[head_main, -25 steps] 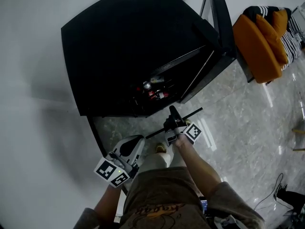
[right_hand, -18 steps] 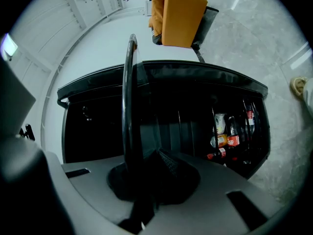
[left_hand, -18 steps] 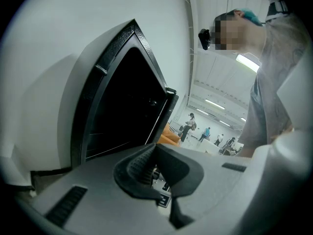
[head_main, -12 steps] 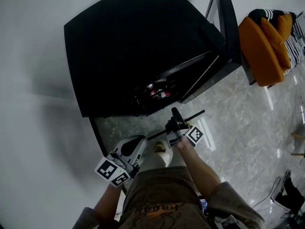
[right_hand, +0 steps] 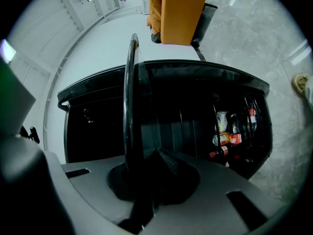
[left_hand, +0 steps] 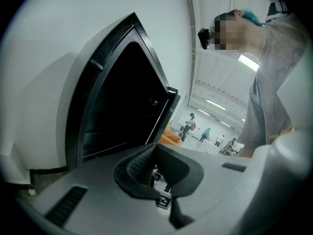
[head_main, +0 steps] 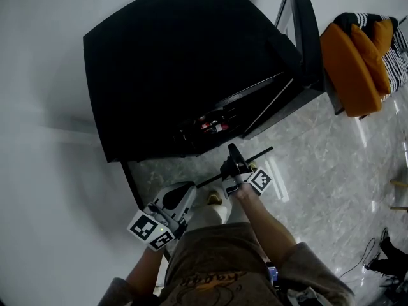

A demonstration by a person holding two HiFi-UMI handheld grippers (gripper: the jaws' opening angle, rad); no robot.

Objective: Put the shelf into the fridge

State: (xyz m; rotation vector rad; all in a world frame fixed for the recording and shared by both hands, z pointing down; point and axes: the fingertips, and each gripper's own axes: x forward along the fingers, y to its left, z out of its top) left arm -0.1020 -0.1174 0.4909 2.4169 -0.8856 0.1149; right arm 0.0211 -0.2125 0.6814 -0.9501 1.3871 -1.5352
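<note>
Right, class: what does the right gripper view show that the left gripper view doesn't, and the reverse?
Only the right gripper view: the shelf clamped in the right hand-held gripper, and bottles inside the fridge. Only the left gripper view: the left hand-held gripper, shut and empty, the person holding it, and distant people. Both: the open black fridge and an orange seat.

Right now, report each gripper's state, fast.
Left gripper: shut, nothing between its jaws.
Right gripper: shut on the shelf, gripping its dark edge bar.
</note>
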